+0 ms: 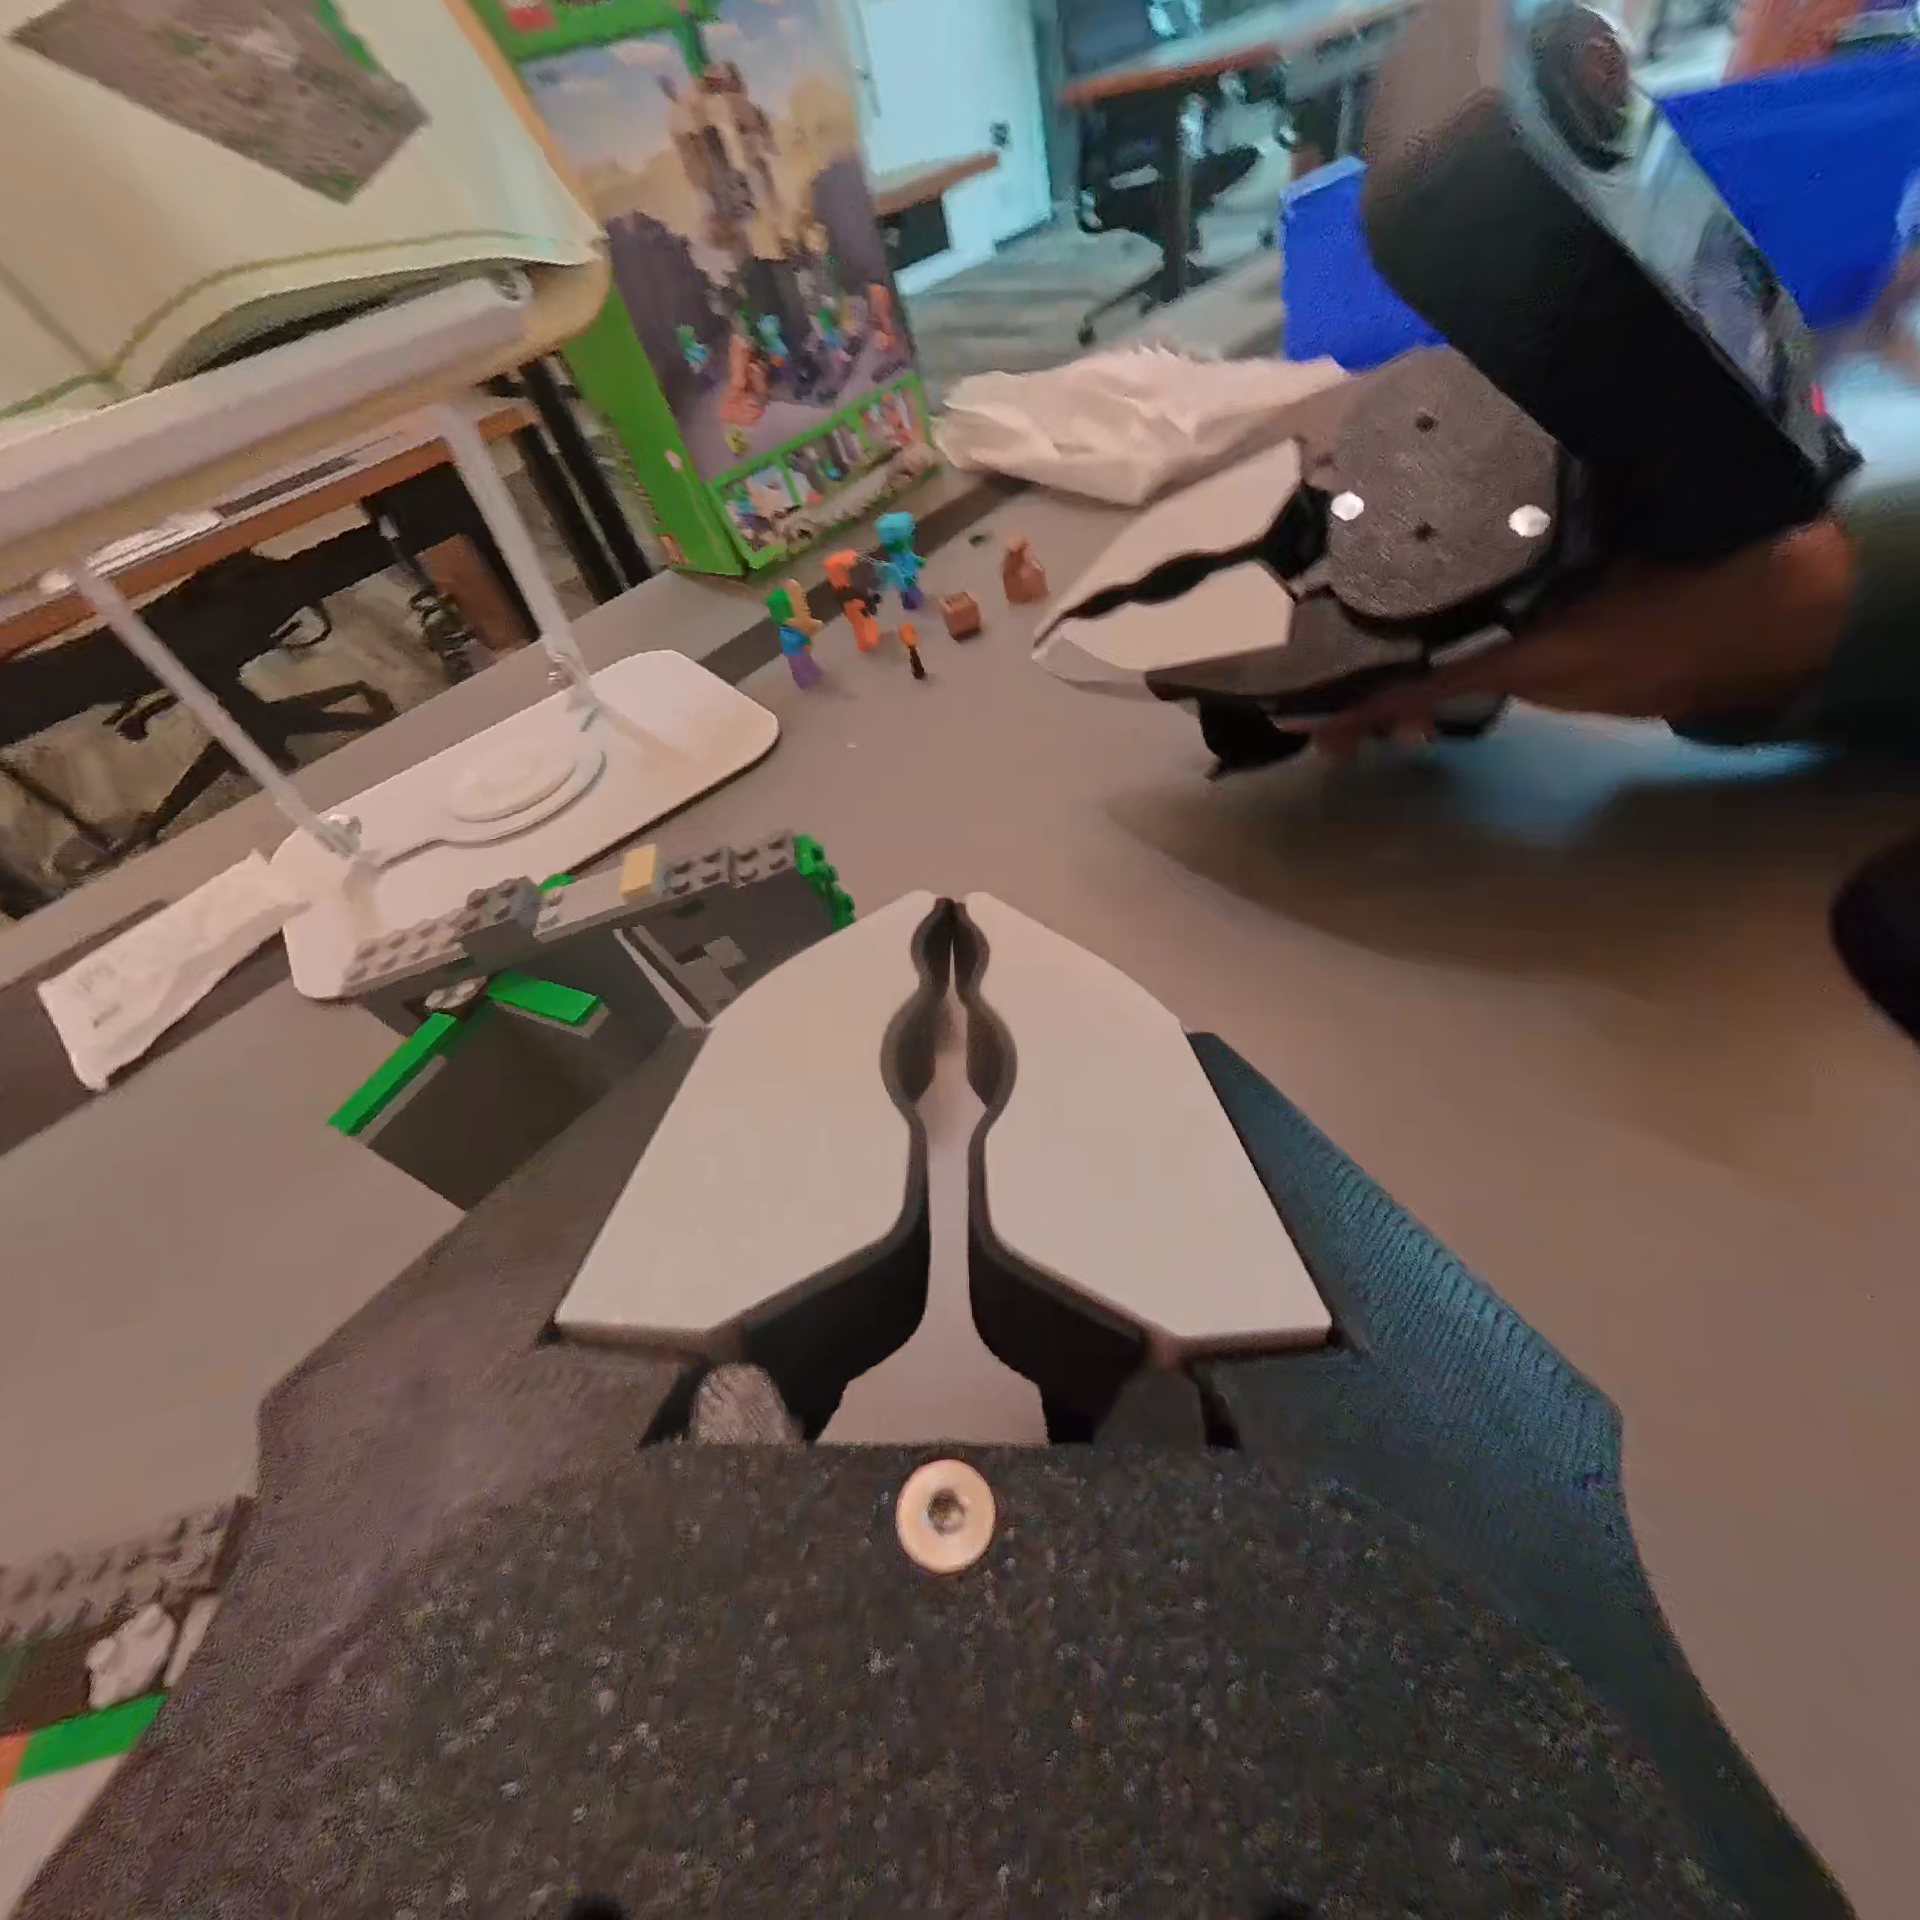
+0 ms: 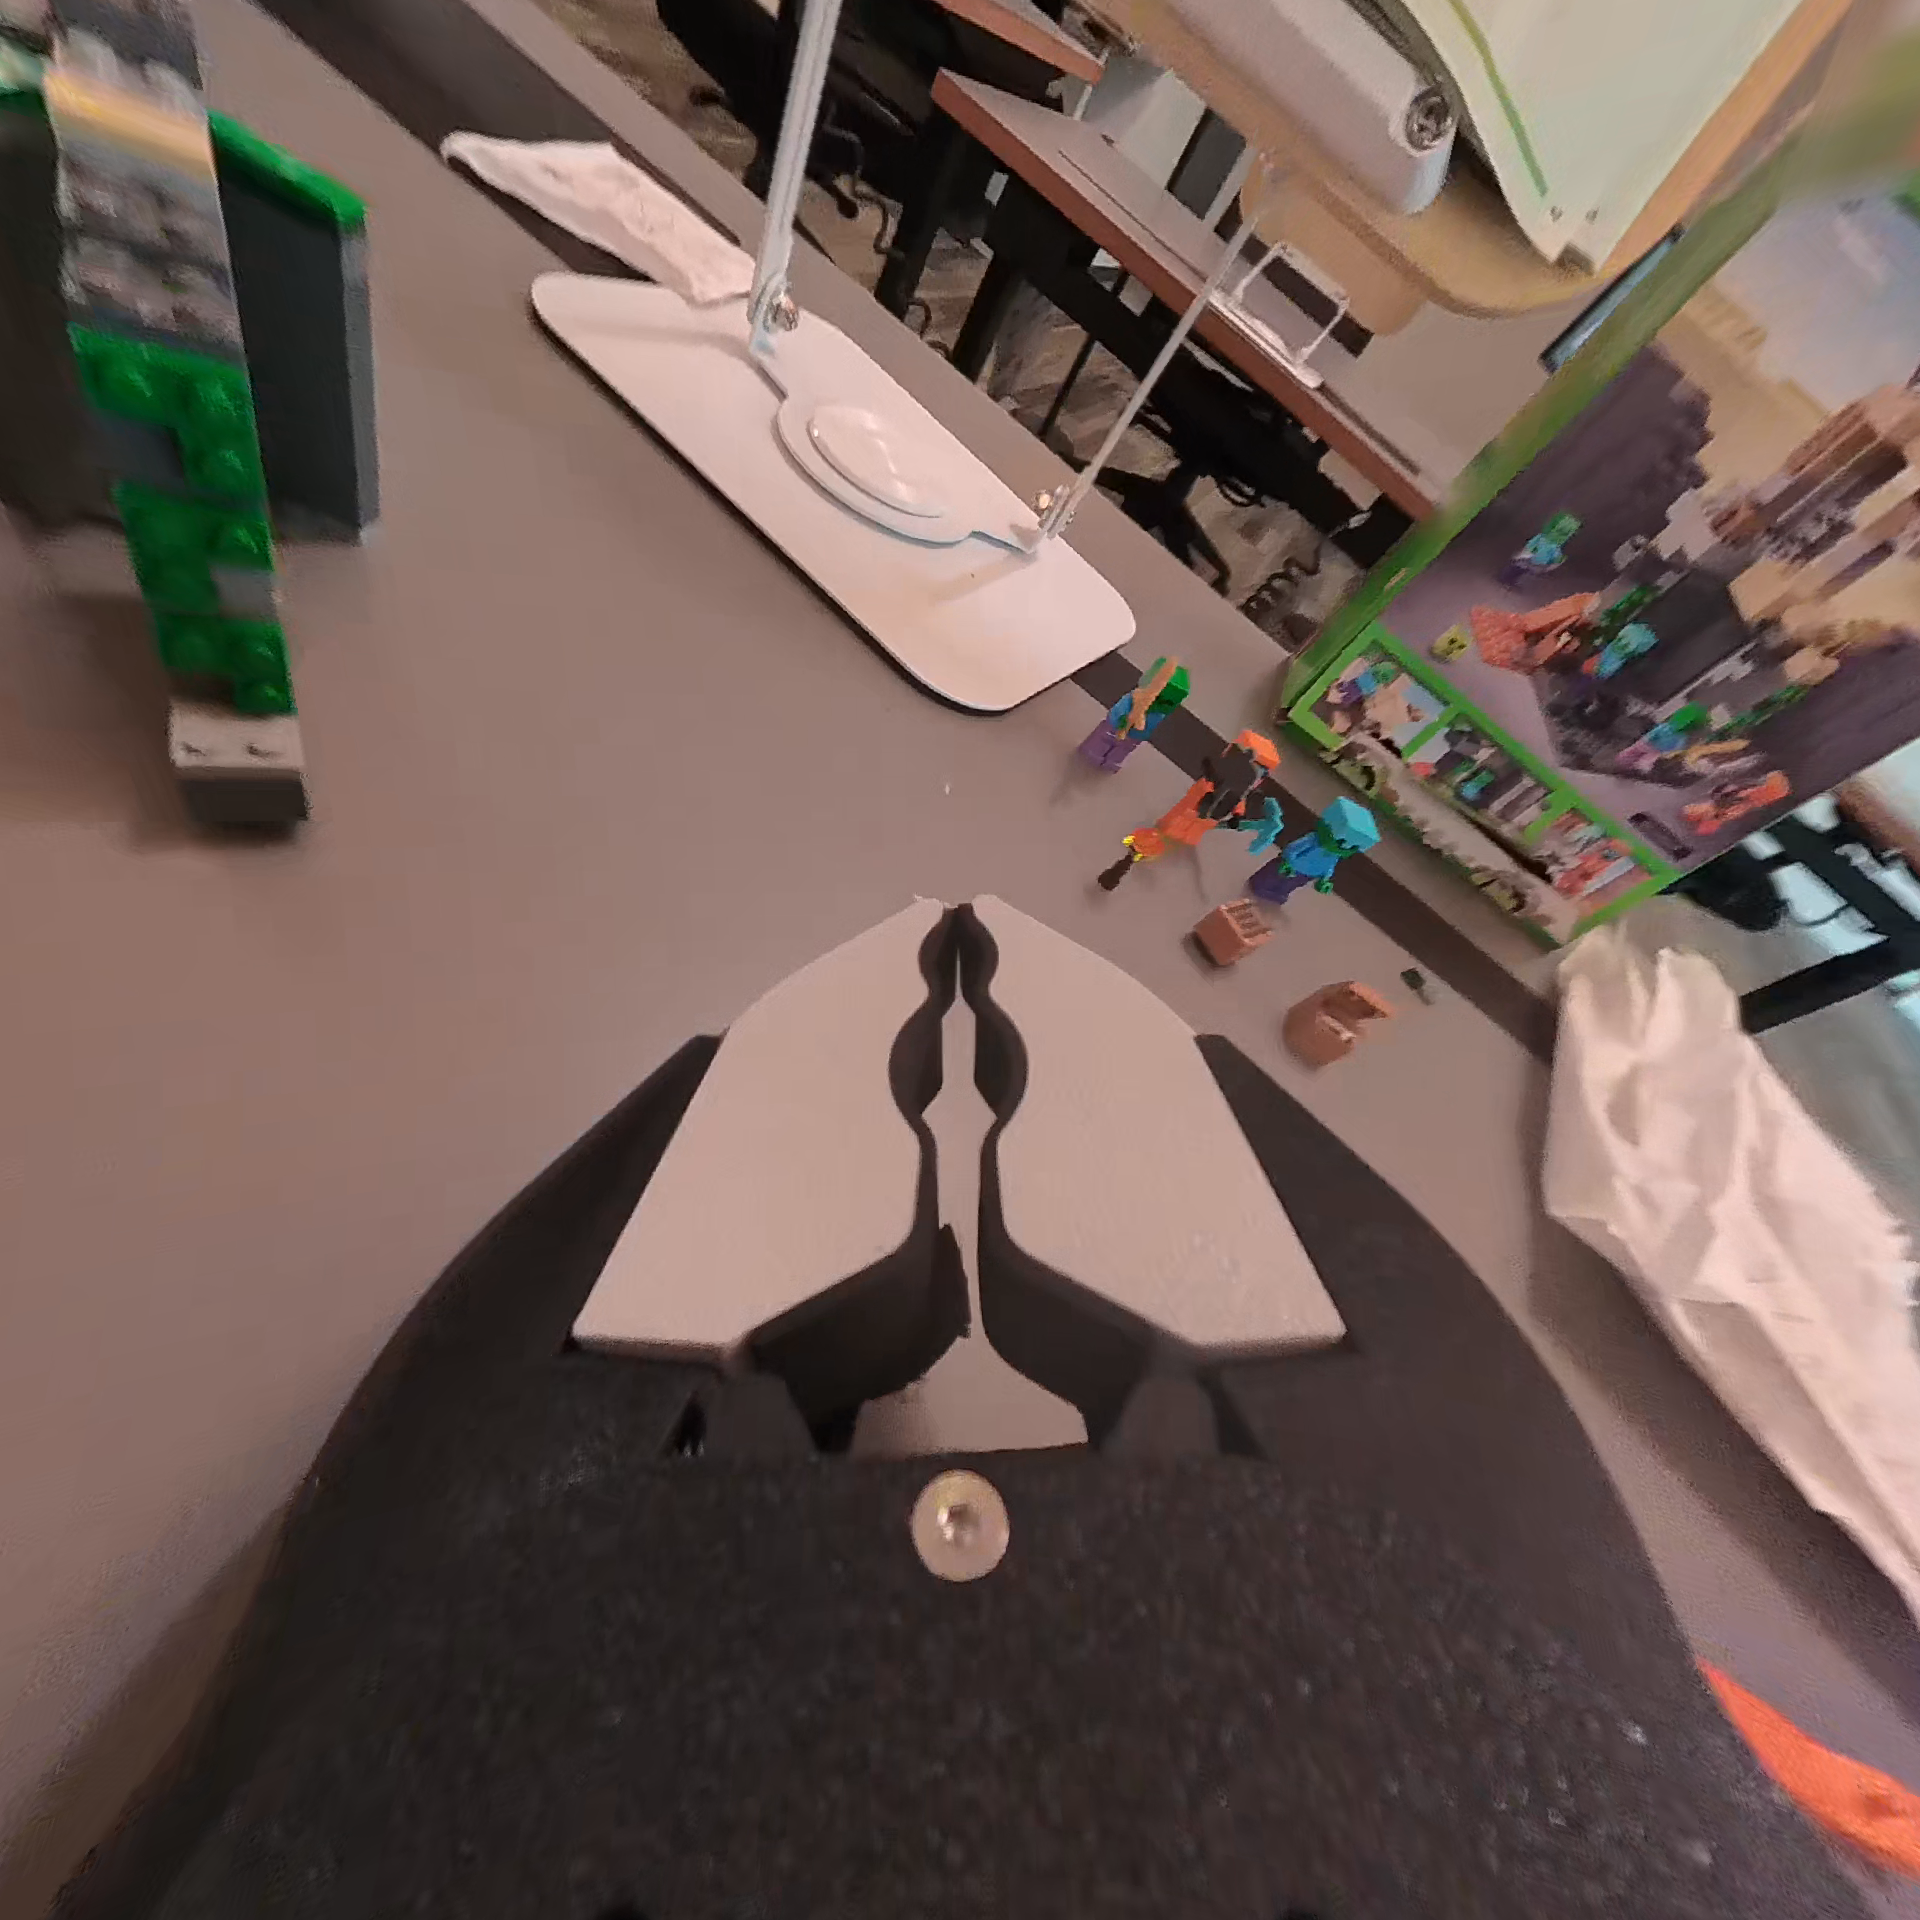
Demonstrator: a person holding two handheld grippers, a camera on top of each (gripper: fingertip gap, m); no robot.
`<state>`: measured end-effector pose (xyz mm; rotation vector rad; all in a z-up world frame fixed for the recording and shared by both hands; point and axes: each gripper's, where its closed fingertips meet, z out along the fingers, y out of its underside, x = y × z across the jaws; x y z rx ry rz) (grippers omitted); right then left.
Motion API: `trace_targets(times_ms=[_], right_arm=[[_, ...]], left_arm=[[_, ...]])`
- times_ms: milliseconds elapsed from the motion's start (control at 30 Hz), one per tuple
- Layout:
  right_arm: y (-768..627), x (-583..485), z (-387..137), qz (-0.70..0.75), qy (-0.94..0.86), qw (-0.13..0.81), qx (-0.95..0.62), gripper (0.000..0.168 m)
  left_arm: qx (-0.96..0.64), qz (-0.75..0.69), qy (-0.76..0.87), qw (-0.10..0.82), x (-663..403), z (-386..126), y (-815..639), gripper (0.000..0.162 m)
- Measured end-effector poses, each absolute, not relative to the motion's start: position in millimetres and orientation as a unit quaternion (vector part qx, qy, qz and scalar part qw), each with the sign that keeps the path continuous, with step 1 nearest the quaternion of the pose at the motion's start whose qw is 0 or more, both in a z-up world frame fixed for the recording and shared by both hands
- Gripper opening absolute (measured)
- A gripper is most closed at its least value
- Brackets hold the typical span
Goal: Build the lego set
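On the left I see the big grey and green brick building (image 1: 582, 935), partly made, standing on the flat grey table (image 1: 1247, 1039) beside the white flat base of a book stand (image 1: 623, 748). I think the walls are up, but more is left to add. In the middle, farther away, three little toy figures (image 2: 1226, 790) stand finished, and two small brown brick pieces (image 2: 1288, 987) lie loose near them, not yet put on. Behind them is the green picture box (image 2: 1621, 644), and to the right a crumpled white paper bag (image 2: 1704, 1195). My left gripper (image 1: 951, 914) has its jaws pressed together on nothing. My right gripper (image 2: 961, 914) is pressed together and holds nothing too.
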<state>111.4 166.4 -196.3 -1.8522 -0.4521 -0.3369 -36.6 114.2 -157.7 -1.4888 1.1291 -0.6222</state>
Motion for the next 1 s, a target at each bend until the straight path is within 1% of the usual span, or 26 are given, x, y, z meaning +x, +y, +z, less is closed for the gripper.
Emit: trace_targets(times_ms=[133, 367, 633, 700, 833, 1000], right_arm=[[164, 102, -186, -0.1, -0.141, 0.572, -0.801, 0.0], [154, 80, -168, -0.042, -0.058, 0.598, -0.798, 0.0], [145, 75, -148, -0.032, -0.031, 0.651, -0.758, 0.0], [145, 75, -146, -0.027, -0.039, 0.659, -0.75, 0.006], [141, 78, -137, 0.0, -0.038, 0.683, -0.729, 0.008], [138, 76, -131, 0.028, -0.044, 0.695, -0.717, 0.02]], left_arm=[[-0.661, -0.265, 0.409, 0.57, -36, -155, 130, 0.0], [-0.693, -0.263, 0.341, 0.578, -56, -159, 148, 0.0], [-0.706, -0.245, 0.258, 0.612, -97, -146, 179, 0.0], [-0.707, -0.235, 0.245, 0.62, -111, -144, 186, 0.0], [-0.694, -0.226, 0.249, 0.636, -125, -140, 185, 0.0], [-0.685, -0.225, 0.264, 0.64, -120, -142, 182, 0.0]])
